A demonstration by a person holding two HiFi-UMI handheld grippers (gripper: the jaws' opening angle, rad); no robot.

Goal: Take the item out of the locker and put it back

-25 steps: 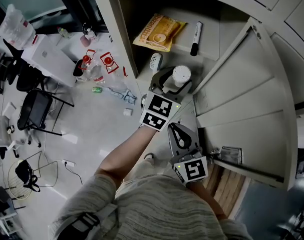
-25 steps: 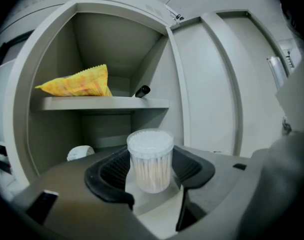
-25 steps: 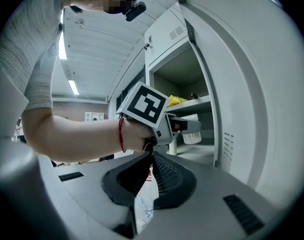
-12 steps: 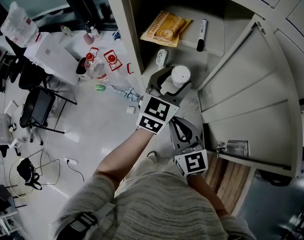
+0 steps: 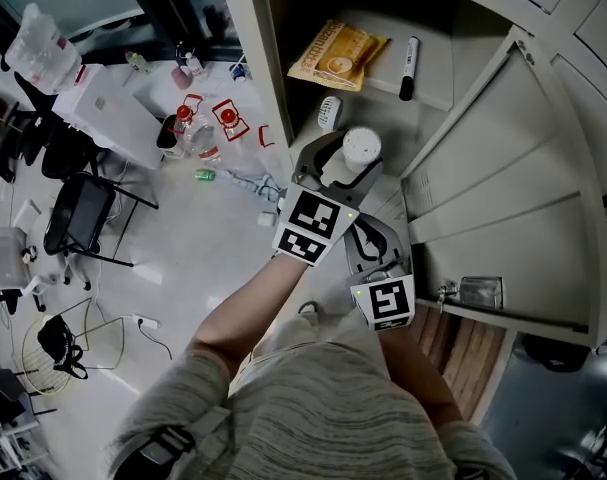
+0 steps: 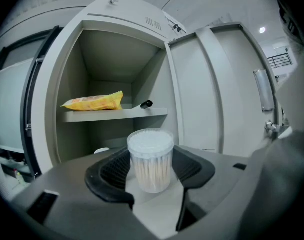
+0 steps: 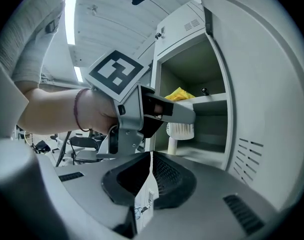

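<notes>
A clear round tub of cotton swabs (image 5: 361, 151) with a white lid sits upright between the jaws of my left gripper (image 5: 339, 164), which is shut on it. In the left gripper view the tub (image 6: 150, 159) hangs just in front of the open locker (image 6: 66, 84), below its shelf (image 6: 114, 115). My right gripper (image 5: 363, 230) is close behind and below the left one, its jaws together. In the right gripper view the right gripper (image 7: 150, 156) holds nothing I can make out, and the left gripper's body fills the space ahead.
On the shelf lie a yellow snack bag (image 5: 338, 56) and a black marker (image 5: 407, 68). A white brush (image 5: 329, 113) stands in the lower compartment. The locker door (image 5: 503, 198) swings open at the right. Chairs, bottles and a white table (image 5: 113, 113) stand on the floor at left.
My right gripper has moved up closer behind the left one. The left gripper keeps the tub in about the same place before the locker.
</notes>
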